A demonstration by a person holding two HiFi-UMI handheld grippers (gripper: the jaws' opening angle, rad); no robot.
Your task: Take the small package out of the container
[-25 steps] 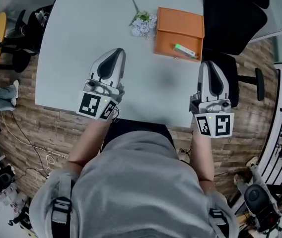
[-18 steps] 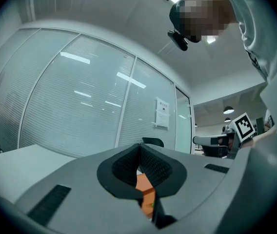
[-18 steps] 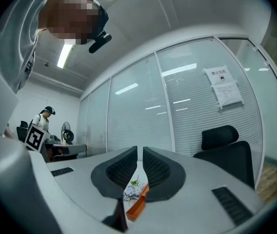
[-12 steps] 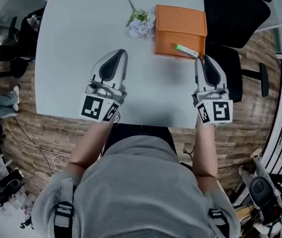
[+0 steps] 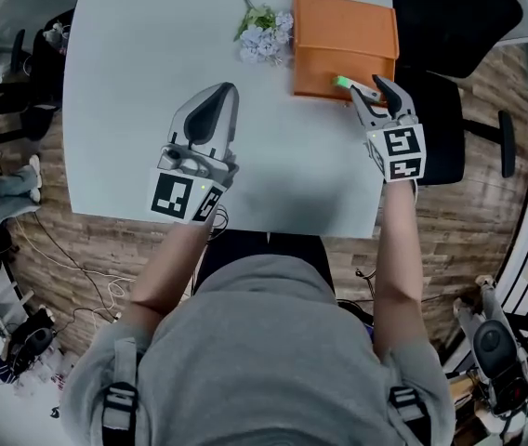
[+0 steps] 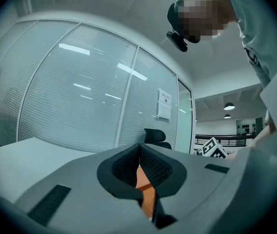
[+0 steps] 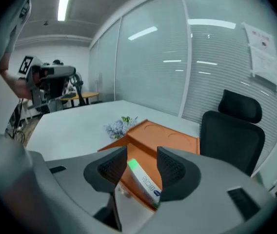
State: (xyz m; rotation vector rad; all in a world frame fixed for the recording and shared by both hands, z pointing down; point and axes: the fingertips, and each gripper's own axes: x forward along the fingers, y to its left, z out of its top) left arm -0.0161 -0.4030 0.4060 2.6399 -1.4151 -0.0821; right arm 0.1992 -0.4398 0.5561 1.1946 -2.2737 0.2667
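Head view: left gripper (image 5: 221, 91) and right gripper (image 5: 372, 90) are over one white table (image 5: 134, 82), with one orange container (image 5: 343, 26), one flower sprig (image 5: 262, 37) and one small package (image 5: 356, 88) in the container's near end. Left gripper view: jaws clenched together, empty, with a glass partition (image 6: 80, 106) ahead. Right gripper view: jaws opening, the package between them untouched, and one black office chair (image 7: 233, 130) beyond.

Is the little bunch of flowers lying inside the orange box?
No, the flowers lie outside the orange box, right beside it.
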